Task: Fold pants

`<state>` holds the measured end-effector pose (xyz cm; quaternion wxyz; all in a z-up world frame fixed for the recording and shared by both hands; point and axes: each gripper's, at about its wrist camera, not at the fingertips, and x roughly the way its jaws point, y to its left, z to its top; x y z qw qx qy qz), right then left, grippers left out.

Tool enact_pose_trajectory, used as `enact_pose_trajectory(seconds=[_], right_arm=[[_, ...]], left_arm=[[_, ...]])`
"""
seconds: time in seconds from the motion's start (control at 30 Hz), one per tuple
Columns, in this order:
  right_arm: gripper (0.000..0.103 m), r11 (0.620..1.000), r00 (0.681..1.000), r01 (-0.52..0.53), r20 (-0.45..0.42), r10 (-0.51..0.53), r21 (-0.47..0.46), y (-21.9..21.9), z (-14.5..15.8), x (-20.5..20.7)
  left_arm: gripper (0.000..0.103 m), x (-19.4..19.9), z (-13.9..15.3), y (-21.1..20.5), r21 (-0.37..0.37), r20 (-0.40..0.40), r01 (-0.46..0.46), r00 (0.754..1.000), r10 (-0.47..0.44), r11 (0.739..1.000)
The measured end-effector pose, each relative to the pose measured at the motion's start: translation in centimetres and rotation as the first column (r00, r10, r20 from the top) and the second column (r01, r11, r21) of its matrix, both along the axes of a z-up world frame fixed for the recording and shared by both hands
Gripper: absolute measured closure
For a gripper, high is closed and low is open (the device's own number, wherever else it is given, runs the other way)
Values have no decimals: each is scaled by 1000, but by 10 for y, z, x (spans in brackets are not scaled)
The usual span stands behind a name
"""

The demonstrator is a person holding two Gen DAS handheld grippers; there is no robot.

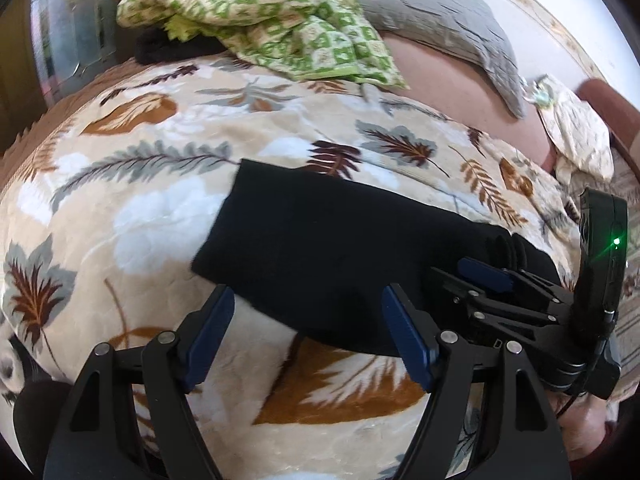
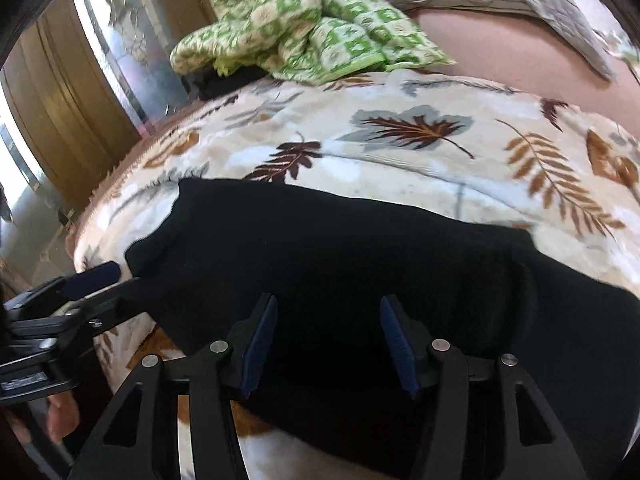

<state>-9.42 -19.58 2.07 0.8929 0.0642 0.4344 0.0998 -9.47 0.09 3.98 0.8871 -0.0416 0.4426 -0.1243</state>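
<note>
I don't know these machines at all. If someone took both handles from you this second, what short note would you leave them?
Left claw: open, empty, at the near edge of the black pants.
Right claw: open, empty, over the pants.
Pants: lying as a long, flat band on the leaf-print blanket, apparently folded lengthwise already.
Left to do: fold the band end to end, probably, then smooth it.
Nearby: a green checked cloth and a grey pillow, well clear.

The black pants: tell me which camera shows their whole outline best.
The left wrist view. There the black pants lie as a folded strip on the leaf-print blanket, with the far and left edges clear. In the right wrist view the pants fill the foreground and run out of the frame at right.
</note>
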Motion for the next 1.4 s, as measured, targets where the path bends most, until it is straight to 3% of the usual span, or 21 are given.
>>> enact_pose_trajectory(seconds=[0.3,0.43,0.67,0.83,1.4], right_arm=[[46,996,996,-83,30,83,11,28,17,29],[36,993,992,-117,55,116,4,42,23,43],[33,980,981,-192,32,194,-59,67,18,65],[27,972,974,-224,28,227,-68,74,18,78],[25,923,929,-371,-29,370,-105,98,4,110]], left_arm=[[22,-4,-7,40,-98,-47,-145,989,141,985],[21,3,-19,44,-90,-90,-174,982,166,981],[20,10,-31,45,-122,-135,-190,976,173,974],[17,15,-33,42,-108,-125,-193,976,179,975],[1,27,-36,33,-92,-97,-172,982,163,981]])
